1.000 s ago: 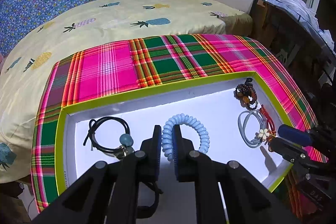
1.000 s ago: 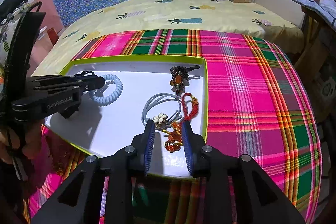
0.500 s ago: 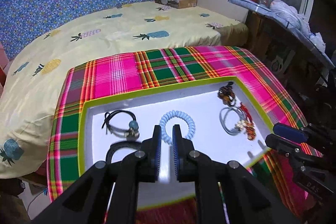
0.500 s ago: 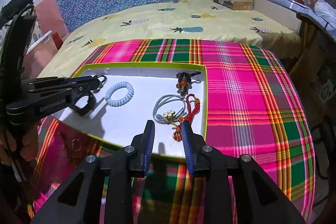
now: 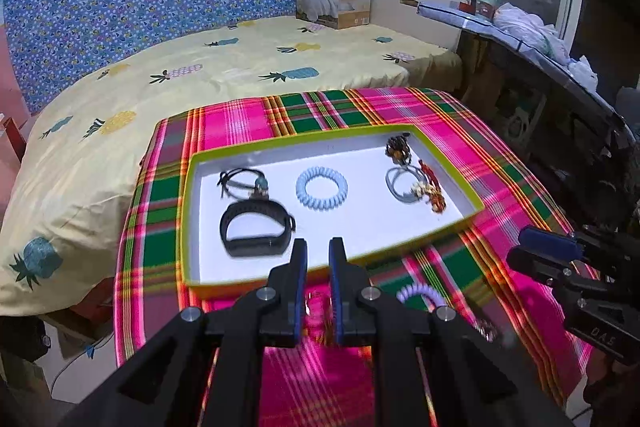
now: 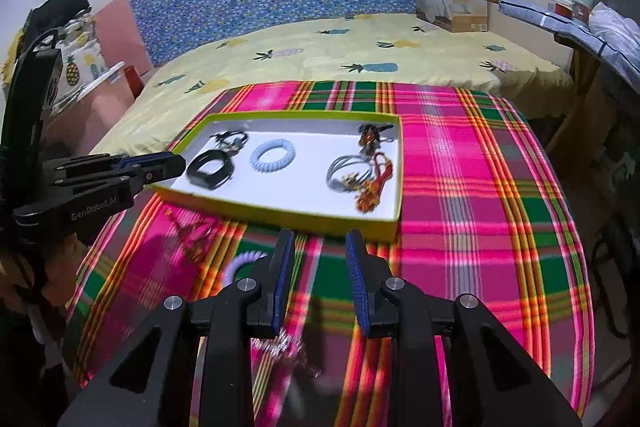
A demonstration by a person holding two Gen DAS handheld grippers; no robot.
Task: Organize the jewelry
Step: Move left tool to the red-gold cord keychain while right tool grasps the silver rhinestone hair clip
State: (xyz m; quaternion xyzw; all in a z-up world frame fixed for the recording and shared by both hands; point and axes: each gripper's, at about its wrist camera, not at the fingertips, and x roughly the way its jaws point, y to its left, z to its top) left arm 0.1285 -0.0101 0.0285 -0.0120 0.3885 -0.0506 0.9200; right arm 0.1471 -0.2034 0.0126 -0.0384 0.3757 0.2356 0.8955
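Hovering low in frame over the plaid surface (image 6: 460, 187), both the left gripper (image 5: 318, 251) and right gripper (image 6: 320, 247) stand slightly parted and empty; sorted jewelry lies spaced in the tray (image 5: 448, 227) mid-frame; a lilac coil (image 5: 420, 294) awaits outside.

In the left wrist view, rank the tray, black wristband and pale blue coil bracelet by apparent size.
1. White tray with green rim
2. Black wristband
3. Pale blue coil bracelet, slightly farther away, so less certain.

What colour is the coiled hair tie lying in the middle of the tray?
Pale blue. The coiled hair tie shows best in the left wrist view, on the tray's white floor.
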